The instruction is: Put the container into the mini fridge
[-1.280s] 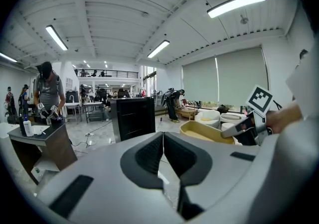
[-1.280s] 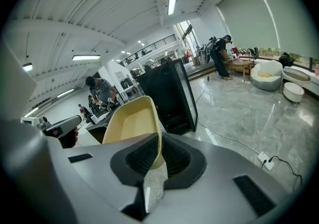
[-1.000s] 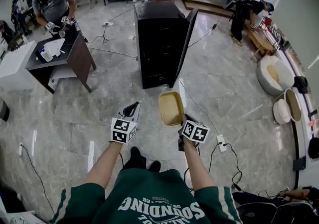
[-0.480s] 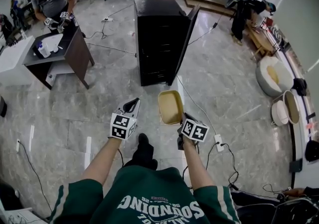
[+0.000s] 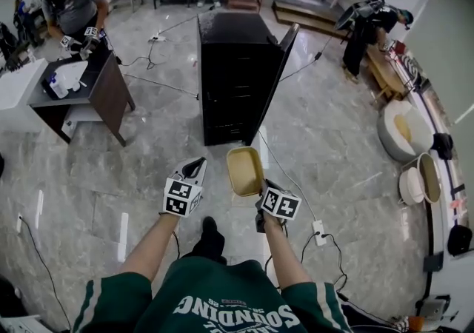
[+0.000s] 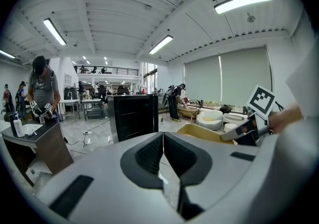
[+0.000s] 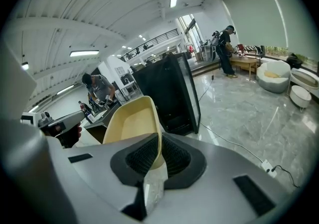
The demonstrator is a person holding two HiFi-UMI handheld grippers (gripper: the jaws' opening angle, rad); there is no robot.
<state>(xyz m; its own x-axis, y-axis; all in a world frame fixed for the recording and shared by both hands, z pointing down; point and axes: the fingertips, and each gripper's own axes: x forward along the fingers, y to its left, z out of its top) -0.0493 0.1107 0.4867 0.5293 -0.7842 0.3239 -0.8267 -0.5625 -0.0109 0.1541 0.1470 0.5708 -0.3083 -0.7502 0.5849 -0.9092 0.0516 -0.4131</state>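
Right gripper [image 5: 259, 192]: its two jaws are squeezed shut on the near rim of the container.
Container [image 5: 244, 171]: a shallow tan tub with round corners and a smooth skin that looks like plastic. It is held up in the air with the open side up, and its far end points at the fridge.
Left gripper [image 5: 194, 169]: its jaws are pressed together and hold nothing. It hangs just beside the tub, on the left, not touching it.
Mini fridge [image 5: 233, 80]: a tall black box with a flat top and sharp corners. It stands on the floor ahead of both grippers, well apart from the tub.
Fridge door [image 5: 285, 58]: swung open on the right side. Its thin edge sticks out toward the person, and the dark open front faces the person.
Floor [image 5: 348, 146]: shiny grey stone with pale streaks. A wide stretch lies between the person and the fridge.
Cable [image 5: 285, 169]: a thin line on the floor, running from near the fridge to a white plug block [image 5: 318, 231].
Desk [image 5: 100, 95]: dark, with hard corners, left of the fridge and well apart from it.
Round seats [image 5: 400, 128]: soft, pale, far right by the wall.
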